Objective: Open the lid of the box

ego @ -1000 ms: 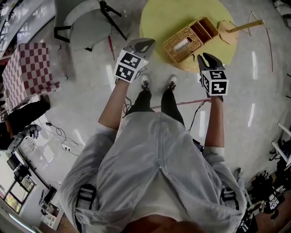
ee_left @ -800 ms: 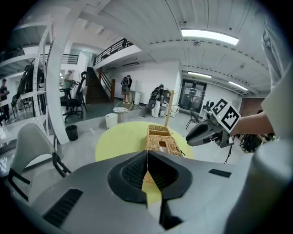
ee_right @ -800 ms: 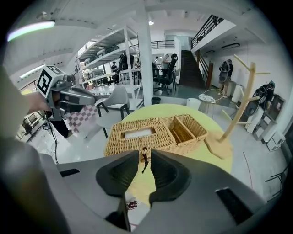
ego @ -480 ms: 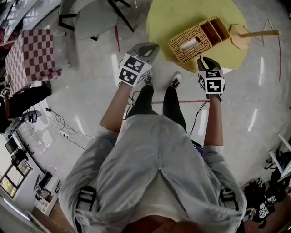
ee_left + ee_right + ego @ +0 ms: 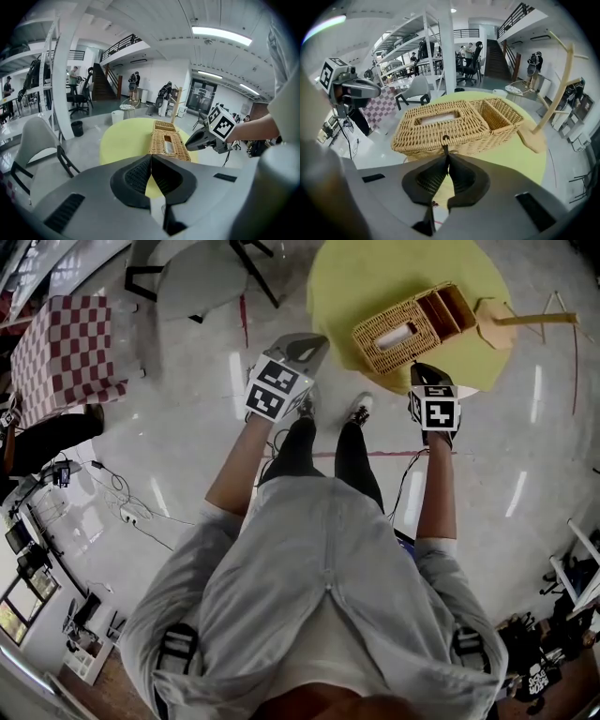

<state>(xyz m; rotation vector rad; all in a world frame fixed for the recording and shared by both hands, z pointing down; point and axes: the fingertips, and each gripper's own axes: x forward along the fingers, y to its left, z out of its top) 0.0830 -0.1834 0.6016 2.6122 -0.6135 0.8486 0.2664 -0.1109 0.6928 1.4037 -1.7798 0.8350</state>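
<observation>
A wicker box [image 5: 405, 332] stands on the round yellow table [image 5: 356, 282]. It has a slotted lid [image 5: 440, 123] and an open side compartment [image 5: 499, 112]. A small dark loop [image 5: 444, 139] hangs at the lid's front edge. My right gripper [image 5: 446, 157] is at that edge, its jaws closed together on the loop's strap; the head view shows the right gripper [image 5: 424, 369] touching the box front. My left gripper [image 5: 151, 161] is shut with nothing in it. The left gripper [image 5: 305, 341] is held in the air left of the table, apart from the box [image 5: 168, 143].
A wooden stand [image 5: 497, 320] with a branching pole [image 5: 555, 101] sits on the table right of the box. A grey chair [image 5: 183, 277] and a red-checked block [image 5: 61, 343] stand on the floor to the left. Cables [image 5: 127, 512] lie on the floor.
My right gripper has moved forward to the box's front edge and its jaws have gone from parted to closed. The left gripper has barely shifted.
</observation>
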